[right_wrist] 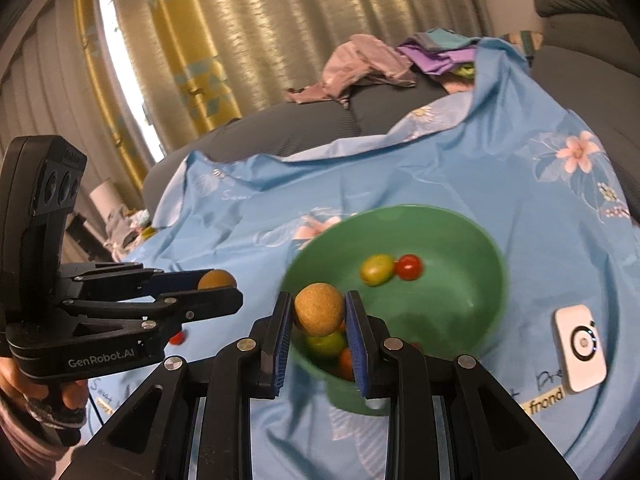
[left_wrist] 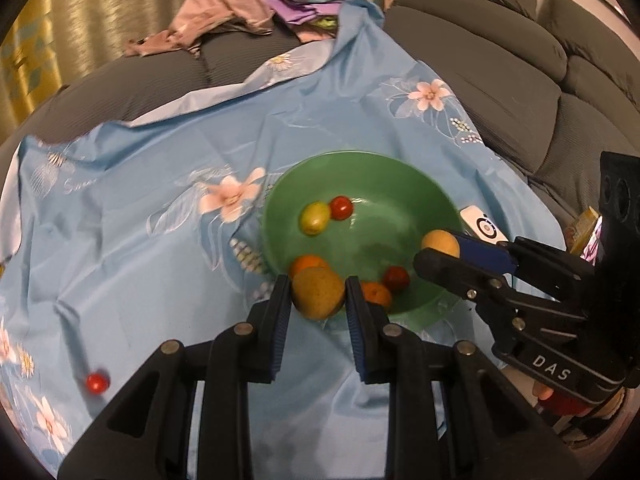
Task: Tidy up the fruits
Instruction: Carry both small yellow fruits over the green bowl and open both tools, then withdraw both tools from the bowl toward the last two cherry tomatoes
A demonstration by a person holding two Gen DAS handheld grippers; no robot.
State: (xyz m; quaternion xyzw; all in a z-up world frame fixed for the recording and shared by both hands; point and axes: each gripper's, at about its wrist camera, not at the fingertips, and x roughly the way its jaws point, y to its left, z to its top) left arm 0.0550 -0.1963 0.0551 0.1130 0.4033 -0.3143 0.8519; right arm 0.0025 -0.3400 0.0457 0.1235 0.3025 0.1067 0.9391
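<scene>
A green bowl [left_wrist: 404, 188] stands on a blue floral cloth [left_wrist: 160, 264] and holds several small fruits: a yellow-green one [left_wrist: 315, 218], a red one [left_wrist: 341, 207] and orange ones [left_wrist: 376, 294]. My left gripper [left_wrist: 318, 300] is shut on a tan round fruit [left_wrist: 318, 298] at the bowl's near rim. My right gripper [right_wrist: 319, 316] is shut on another tan round fruit [right_wrist: 319, 310] over the bowl [right_wrist: 460, 248]. Each gripper also shows in the other's view, the right one [left_wrist: 444, 250] and the left one [right_wrist: 218, 284]. A small red fruit [left_wrist: 97, 382] lies on the cloth at the left.
A white card with a black ring [right_wrist: 581, 346] lies on the cloth right of the bowl. Grey sofa cushions [left_wrist: 500, 80] surround the cloth. A pile of clothes [left_wrist: 224, 12] lies at the back. Curtains [right_wrist: 192, 40] hang behind.
</scene>
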